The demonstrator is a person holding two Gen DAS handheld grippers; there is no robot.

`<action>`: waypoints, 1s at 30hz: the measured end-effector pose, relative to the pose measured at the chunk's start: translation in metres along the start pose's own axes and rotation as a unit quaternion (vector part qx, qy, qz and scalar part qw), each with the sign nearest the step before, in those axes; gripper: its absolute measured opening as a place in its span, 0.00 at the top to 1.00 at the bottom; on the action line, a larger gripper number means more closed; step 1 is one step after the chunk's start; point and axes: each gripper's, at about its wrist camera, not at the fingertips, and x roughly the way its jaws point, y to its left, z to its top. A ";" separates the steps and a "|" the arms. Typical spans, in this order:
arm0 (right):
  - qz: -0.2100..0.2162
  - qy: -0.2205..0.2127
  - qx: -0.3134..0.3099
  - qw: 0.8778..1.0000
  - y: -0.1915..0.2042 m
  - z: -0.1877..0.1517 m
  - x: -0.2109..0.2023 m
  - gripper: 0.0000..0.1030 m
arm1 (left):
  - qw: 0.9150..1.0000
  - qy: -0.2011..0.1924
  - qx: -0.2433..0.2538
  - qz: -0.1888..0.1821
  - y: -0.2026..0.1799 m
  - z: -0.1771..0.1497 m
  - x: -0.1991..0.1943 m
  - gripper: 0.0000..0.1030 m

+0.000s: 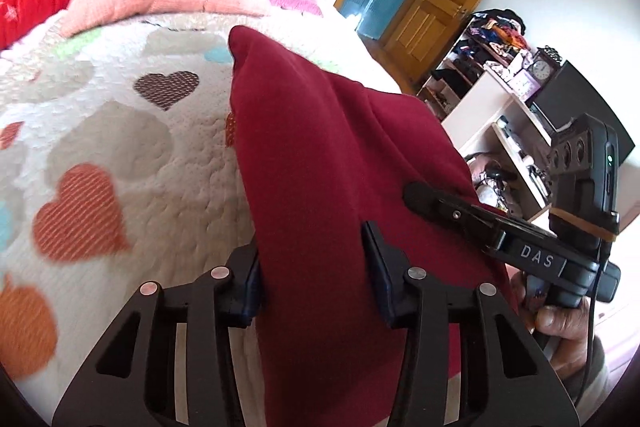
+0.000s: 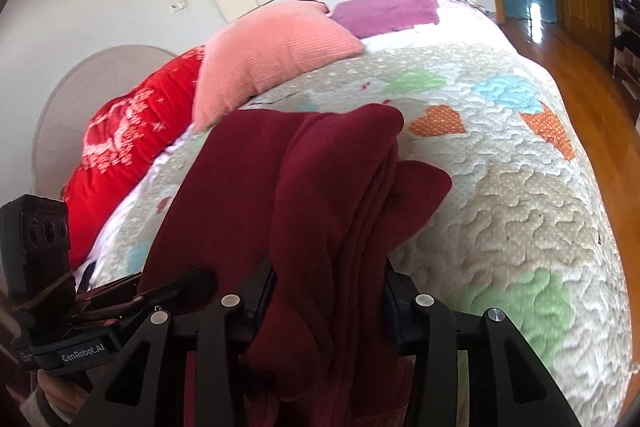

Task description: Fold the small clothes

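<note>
Left wrist | left tool (image 1: 316,267) clenched on maroon garment (image 1: 320,147) – lifted over the bed (image 1: 120,131) | right tool (image 2: 328,291) grips its bunched layers | risk: thick folds slipping out – uneven tension skews the fold

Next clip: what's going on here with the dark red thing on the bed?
A person holds a tool in each hand and both are clamped on one dark red garment over a bed with a heart-patterned quilt. The left tool grips one bunch of the fabric; the right tool pinches several folded layers. The cloth looks lifted and partly doubled over, so the fold is under way, not laid flat. A pink pillow sits behind.
</note>
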 end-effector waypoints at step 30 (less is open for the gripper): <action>-0.076 0.065 -0.120 0.988 0.068 -0.098 -0.016 0.65 | 0.985 -0.001 0.037 0.166 -0.007 -0.077 -0.046 0.46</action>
